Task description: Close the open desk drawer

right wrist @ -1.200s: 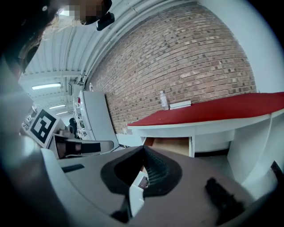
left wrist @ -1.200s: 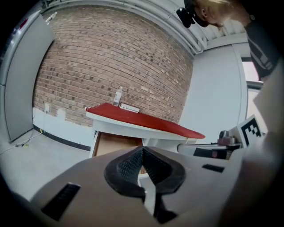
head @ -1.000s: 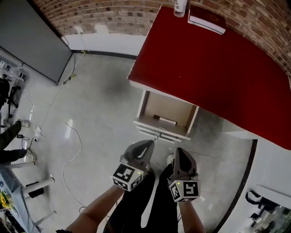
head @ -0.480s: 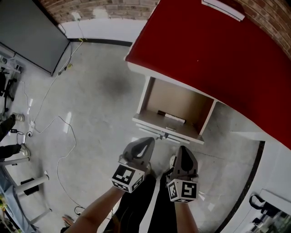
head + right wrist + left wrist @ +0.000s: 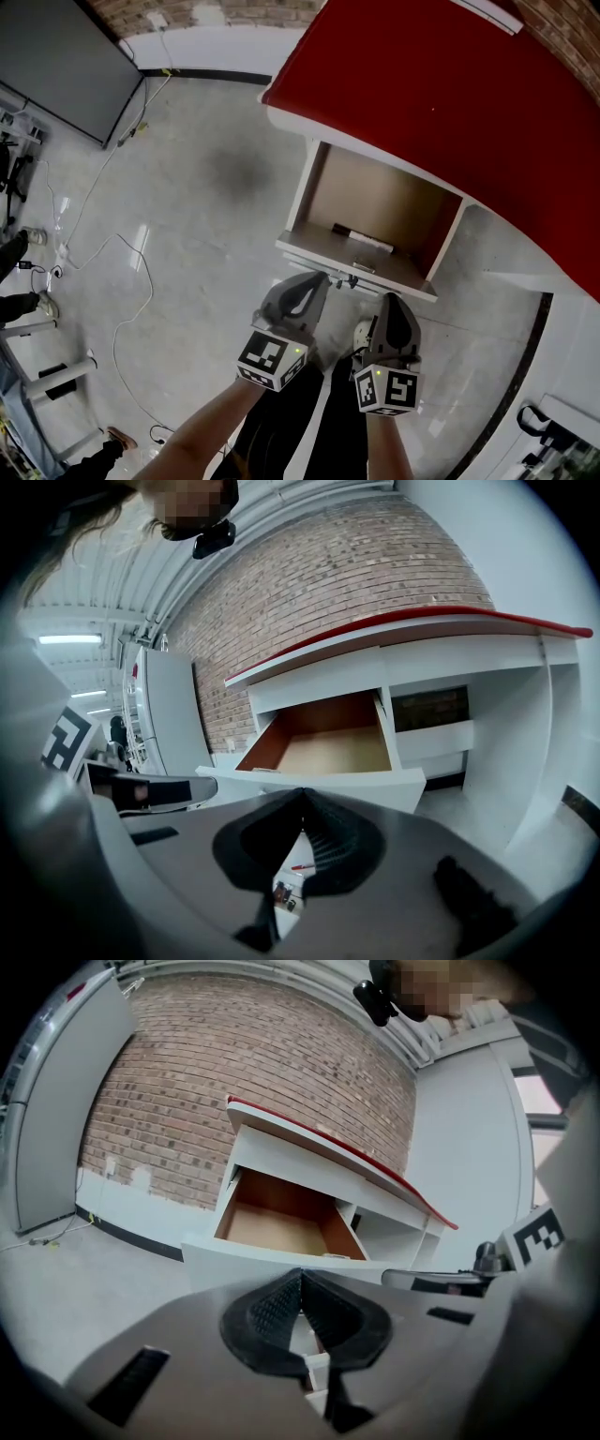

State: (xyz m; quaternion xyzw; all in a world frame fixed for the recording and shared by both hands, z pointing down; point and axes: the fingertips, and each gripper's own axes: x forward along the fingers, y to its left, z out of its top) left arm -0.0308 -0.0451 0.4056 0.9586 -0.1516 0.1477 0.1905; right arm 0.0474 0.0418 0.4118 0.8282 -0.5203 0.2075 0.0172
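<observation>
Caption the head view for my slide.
Left hand-held gripper and right hand-held gripper, both shut and empty, poised before the open drawer of the red-topped desk.

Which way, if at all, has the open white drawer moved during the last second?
No. The open white drawer sticks out from under the red desk top about as far as before. Only the head view has come closer.

No legible txt, labels, brands or nos. in any view — nothing readable.

Bright, even indoor light — soft glare on the floor (image 5: 141,234); gripper views bulge, dark-cornered.
</observation>
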